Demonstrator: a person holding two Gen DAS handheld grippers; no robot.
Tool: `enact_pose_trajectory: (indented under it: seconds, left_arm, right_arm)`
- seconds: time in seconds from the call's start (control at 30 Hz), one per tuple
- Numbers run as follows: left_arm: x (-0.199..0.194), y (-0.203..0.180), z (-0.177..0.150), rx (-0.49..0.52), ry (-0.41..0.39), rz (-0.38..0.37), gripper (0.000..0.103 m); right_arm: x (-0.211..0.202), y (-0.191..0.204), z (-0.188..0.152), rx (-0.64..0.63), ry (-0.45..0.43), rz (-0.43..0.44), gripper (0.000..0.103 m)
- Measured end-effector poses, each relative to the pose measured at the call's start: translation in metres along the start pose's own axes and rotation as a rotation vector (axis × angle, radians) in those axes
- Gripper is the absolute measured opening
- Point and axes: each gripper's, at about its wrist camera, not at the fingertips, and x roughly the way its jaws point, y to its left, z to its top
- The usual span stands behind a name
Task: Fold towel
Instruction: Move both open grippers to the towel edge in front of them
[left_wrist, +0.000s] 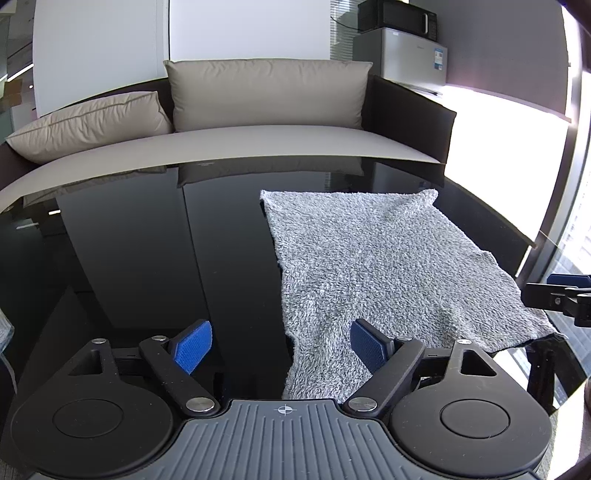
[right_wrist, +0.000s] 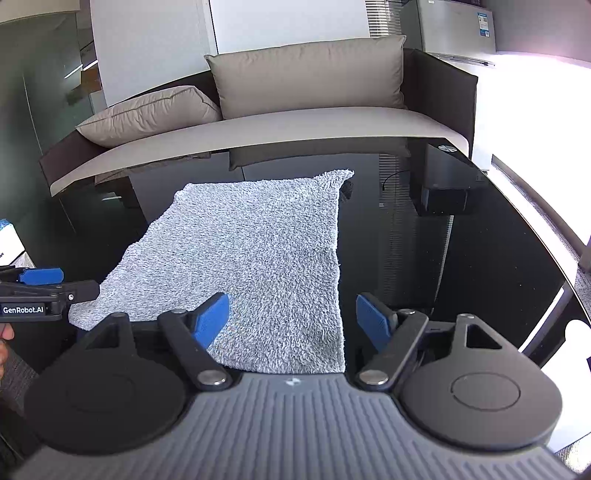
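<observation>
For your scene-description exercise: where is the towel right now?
The towel lies spread flat on the black table, in front of the sofa; it sits right of centre in the left wrist view.

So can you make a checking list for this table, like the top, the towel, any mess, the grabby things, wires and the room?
Surface: glossy black table, reflecting the room.
Job's things: grey fluffy towel spread flat in one layer, not yet folded; one far corner curls up a bit.
Clutter: a white and blue item at the left edge of the right wrist view, too cut off to name.
Grippers: left hand-held gripper open, towel's near edge between its pads, unpinched; right hand-held gripper open over the towel's near right corner.
Cables: nothing seen on the table.
Surroundings: sofa with beige cushions, small fridge with microwave on top.
</observation>
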Motion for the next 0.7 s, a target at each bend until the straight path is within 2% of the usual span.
enact_pose_trajectory:
  seconds: [0.1, 0.2, 0.3, 0.7]
  left_arm:
    - [-0.0007, -0.0003, 0.0001, -0.001, -0.004, 0.003, 0.086]
    - [-0.0016, -0.0014, -0.0006, 0.004, -0.012, 0.004, 0.098]
    - [-0.0028, -0.004, -0.0019, 0.02, -0.022, 0.004, 0.102]
    - [-0.0046, -0.0078, -0.0088, 0.022, 0.0, -0.018, 0.102]
  right_arm:
    - [-0.0016, 0.0005, 0.0002, 0.003, -0.009, 0.005, 0.086]
    - [-0.002, 0.0015, 0.0004, 0.004, -0.018, 0.002, 0.094]
    - [-0.0017, 0.0028, 0.0002, 0.005, -0.018, 0.002, 0.099]
    - [-0.0012, 0.01, -0.0088, -0.027, 0.032, 0.008, 0.1]
